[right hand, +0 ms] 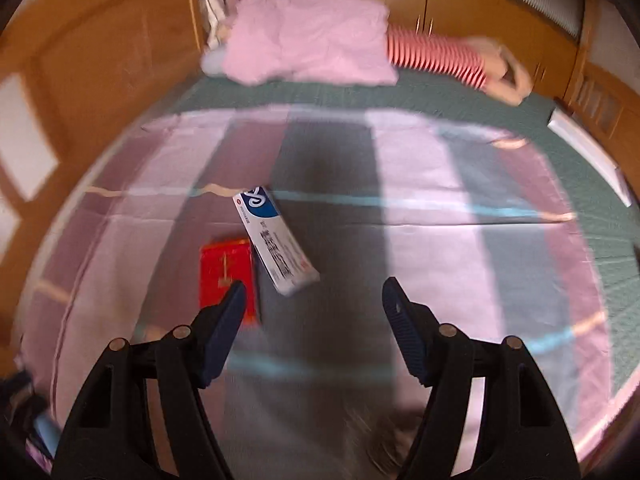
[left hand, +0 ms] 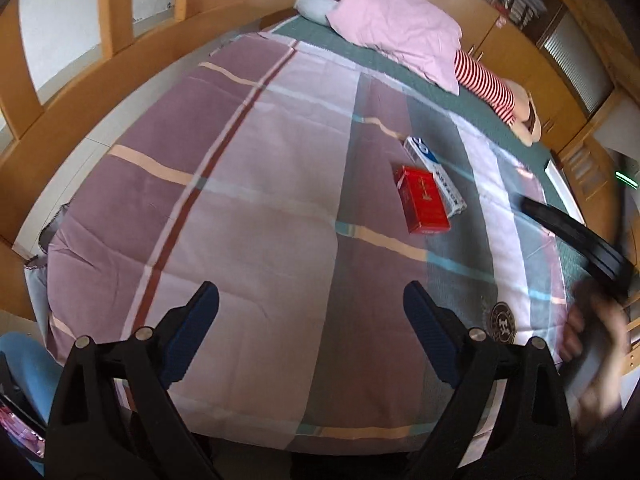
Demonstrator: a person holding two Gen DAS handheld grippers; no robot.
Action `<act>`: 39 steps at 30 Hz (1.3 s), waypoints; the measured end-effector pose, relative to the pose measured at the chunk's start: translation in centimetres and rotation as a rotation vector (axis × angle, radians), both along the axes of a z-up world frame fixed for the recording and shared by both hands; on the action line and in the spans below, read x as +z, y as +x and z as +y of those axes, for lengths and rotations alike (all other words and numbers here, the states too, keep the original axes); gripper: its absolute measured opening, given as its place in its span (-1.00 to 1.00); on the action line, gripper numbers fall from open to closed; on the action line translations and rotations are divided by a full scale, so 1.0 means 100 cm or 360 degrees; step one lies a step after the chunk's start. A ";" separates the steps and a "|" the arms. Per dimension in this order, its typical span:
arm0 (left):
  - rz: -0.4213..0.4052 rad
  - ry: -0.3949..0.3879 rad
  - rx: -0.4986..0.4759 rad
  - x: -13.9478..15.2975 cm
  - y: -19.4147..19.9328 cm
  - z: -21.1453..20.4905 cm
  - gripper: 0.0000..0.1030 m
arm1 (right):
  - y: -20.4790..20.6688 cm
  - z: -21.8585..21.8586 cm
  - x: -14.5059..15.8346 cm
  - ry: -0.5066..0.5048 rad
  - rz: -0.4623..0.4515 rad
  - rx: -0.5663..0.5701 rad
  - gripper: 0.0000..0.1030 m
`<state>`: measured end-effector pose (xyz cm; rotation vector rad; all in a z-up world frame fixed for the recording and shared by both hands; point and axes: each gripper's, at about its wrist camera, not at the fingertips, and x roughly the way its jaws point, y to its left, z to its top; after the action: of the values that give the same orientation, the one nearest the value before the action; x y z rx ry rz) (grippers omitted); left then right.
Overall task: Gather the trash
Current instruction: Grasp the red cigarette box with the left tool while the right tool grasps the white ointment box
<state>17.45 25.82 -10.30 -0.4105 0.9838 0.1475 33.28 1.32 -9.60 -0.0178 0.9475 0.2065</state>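
While gaping, right claw point(right hand: 312, 294) beside red box point(right hand: 226, 276).

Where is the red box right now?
The red box lies on the plaid bedsheet, touching the white-and-blue box, just ahead of the right gripper, toward its left finger.

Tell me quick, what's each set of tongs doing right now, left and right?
Left tongs: open, holding nothing, above the bedspread.
Right tongs: open, holding nothing, near the red box.

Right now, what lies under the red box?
The red box lies on the plaid sheet, beside the white box. Whatever is directly beneath it is covered. Both grippers are open and empty.
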 end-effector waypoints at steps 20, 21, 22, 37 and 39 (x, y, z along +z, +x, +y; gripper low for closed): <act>0.0015 -0.0188 0.0266 -0.006 -0.001 0.042 0.86 | 0.029 0.070 -0.083 0.0191 0.0467 0.0005 -0.08; 0.0020 -0.0184 0.0264 -0.007 0.000 0.042 0.86 | 0.017 0.069 -0.081 0.0257 0.0512 0.0042 -0.08; 0.0030 -0.0177 0.0257 -0.009 0.000 0.041 0.86 | 0.005 0.067 -0.080 0.0312 0.0551 0.0080 -0.09; 0.0207 0.0030 -0.0309 -0.069 0.081 -0.091 0.92 | -0.120 -0.064 0.023 0.0323 0.0221 -0.0030 -0.09; 0.0254 0.0108 -0.0317 -0.082 0.087 -0.103 0.91 | -0.154 -0.083 0.035 0.0298 0.0130 -0.0038 -0.09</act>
<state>26.17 15.49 -18.52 -0.2396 1.1673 0.0334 17.90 -7.03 -6.08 0.1755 1.0063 0.2751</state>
